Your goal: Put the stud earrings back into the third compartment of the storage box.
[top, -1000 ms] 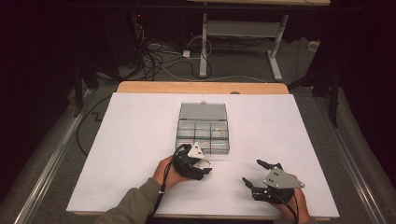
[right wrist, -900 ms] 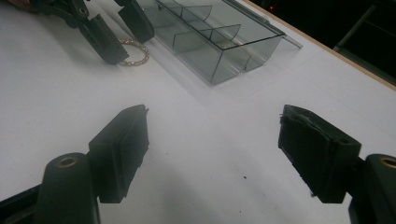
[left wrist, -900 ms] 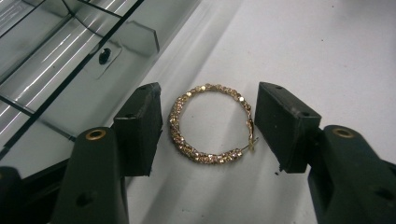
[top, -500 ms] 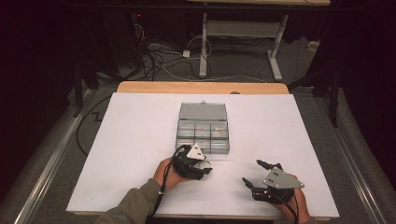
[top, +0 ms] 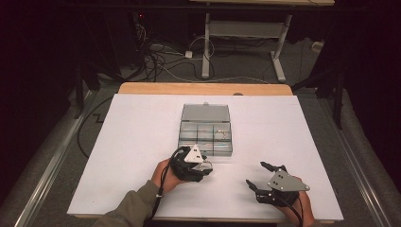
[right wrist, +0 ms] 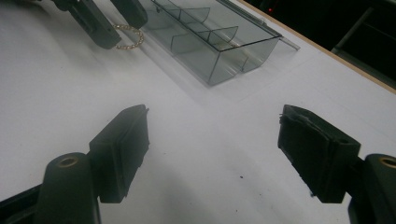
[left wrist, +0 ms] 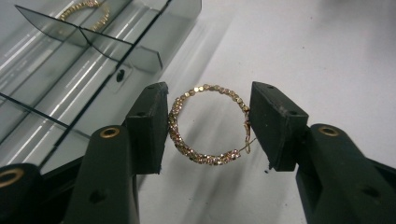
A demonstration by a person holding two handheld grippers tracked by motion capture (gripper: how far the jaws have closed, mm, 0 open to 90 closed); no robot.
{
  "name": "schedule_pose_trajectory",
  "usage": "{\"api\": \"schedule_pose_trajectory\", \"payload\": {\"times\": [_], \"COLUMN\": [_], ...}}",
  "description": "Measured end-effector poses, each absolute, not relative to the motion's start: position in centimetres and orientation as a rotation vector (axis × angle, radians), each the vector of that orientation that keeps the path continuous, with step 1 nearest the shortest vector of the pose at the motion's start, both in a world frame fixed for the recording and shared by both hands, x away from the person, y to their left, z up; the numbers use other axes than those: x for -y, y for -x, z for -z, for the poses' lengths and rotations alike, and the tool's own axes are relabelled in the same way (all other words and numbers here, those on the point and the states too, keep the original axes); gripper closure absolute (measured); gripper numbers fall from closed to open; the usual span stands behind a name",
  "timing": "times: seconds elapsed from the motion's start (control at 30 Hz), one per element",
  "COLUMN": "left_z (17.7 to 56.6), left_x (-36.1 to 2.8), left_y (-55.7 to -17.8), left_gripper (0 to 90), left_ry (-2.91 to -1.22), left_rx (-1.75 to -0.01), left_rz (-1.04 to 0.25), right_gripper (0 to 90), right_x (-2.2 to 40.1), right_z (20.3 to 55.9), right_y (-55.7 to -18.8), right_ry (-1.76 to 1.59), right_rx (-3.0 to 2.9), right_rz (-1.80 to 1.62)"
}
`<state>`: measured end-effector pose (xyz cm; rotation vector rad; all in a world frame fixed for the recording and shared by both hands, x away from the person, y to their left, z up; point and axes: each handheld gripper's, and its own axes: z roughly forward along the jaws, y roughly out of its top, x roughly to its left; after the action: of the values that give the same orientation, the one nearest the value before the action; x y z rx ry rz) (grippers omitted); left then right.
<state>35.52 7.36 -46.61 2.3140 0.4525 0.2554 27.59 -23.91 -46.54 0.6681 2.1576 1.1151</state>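
A gold beaded hoop [left wrist: 205, 157] lies on the white table just in front of a clear compartment box [top: 205, 152]. My left gripper [left wrist: 208, 116] has just been closing its jaws, and both pads now touch the hoop's sides. In the high view this gripper [top: 208, 165] sits at the box's near edge. A second gold hoop [top: 221, 134] rests in a right compartment of the box. My right gripper [top: 254, 173] stands open over bare table at the near right, nothing between its jaws [right wrist: 212, 140]. From there the left gripper [right wrist: 116, 23] and its hoop [right wrist: 128, 42] show far off.
The box's lid [top: 205, 112] lies open toward the far side. The white table top [top: 132, 142] spreads wide to the left and right of the box. A wooden edge [top: 203, 88] borders the far side, with cables and desk legs on the floor beyond.
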Motion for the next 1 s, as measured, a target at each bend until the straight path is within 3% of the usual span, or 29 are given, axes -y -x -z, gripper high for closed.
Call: {"api": "schedule_pose_trajectory", "payload": {"times": [0.47, 1.0], "left_z": [44.2, 42.3], "left_x": [-8.0, -7.2], "left_y": [-35.5, -38.7], "left_gripper": [46.2, 46.1], "left_ry": [-2.221, -2.168], "left_rx": [-0.421, -0.458], "left_rz": [-0.330, -0.373], "right_gripper": [24.8, 24.5], "right_x": [24.0, 24.0], "right_z": [46.5, 46.6], "right_y": [-27.6, -27.7], "right_ry": [-0.678, -0.686], "right_rx": [-2.141, -2.140], "right_rz": [-1.117, -1.110]}}
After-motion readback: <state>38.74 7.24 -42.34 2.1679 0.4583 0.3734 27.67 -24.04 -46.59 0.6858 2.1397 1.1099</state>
